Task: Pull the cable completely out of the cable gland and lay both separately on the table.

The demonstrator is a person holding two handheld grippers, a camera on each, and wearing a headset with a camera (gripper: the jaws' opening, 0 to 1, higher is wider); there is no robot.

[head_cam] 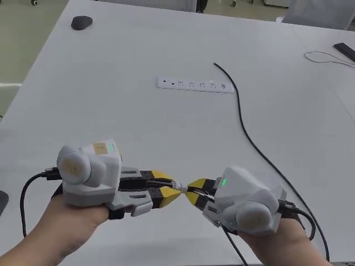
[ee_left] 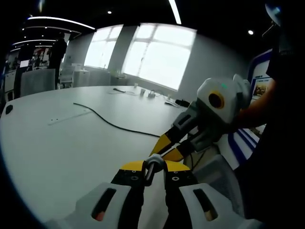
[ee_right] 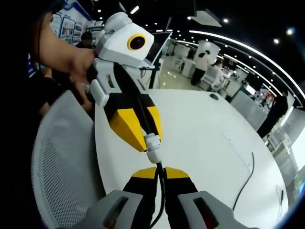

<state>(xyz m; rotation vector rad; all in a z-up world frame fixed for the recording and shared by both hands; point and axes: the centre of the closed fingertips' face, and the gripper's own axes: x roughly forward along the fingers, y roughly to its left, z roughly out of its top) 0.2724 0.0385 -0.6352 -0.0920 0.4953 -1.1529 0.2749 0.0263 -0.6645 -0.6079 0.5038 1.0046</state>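
Left claw (head_cam: 173, 190) clamped on cable gland (ee_right: 153, 143), right claw (head_cam: 192, 192) pinched on cable (ee_right: 162, 187), tips facing near worktop's (head_cam: 138, 122) 6 o'clock edge; open surface toward power strip (head_cam: 195, 85) at 12.

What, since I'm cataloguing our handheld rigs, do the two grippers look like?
They match. The left gripper and right gripper each have a rounded white-grey housing, black jaws ending in yellow wedge tips, and a small green light. The left one also carries a tan sticker on top. A black lead trails from the back of each.
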